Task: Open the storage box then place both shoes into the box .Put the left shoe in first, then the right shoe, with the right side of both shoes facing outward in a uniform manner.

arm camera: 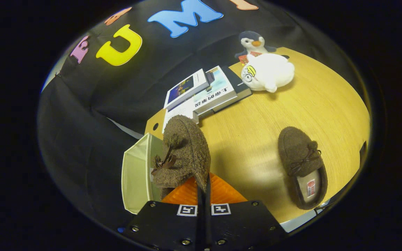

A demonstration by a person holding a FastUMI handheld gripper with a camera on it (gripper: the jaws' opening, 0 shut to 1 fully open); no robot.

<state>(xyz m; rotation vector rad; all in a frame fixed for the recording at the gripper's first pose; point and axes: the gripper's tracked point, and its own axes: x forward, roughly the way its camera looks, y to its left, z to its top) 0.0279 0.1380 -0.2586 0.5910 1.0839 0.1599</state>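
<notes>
My gripper (pixel 203 184) is shut on the heel rim of a brown fuzzy shoe (pixel 183 150) with a small bow. That shoe hangs tilted, toe pointing away, above the edge of the wooden table (pixel 250 139) and the pale storage box (pixel 136 174). The box stands just left of the fingers, beside the table, with its inside showing. A second brown shoe (pixel 302 167) lies flat on the table to the right of the fingers, its opening toward me and toe away.
A stack of books (pixel 204 92) lies on the table beyond the held shoe. A white plush toy (pixel 267 71) and a penguin plush (pixel 255 43) sit further back to the right. The black cloth wall hangs behind and to the left of the box.
</notes>
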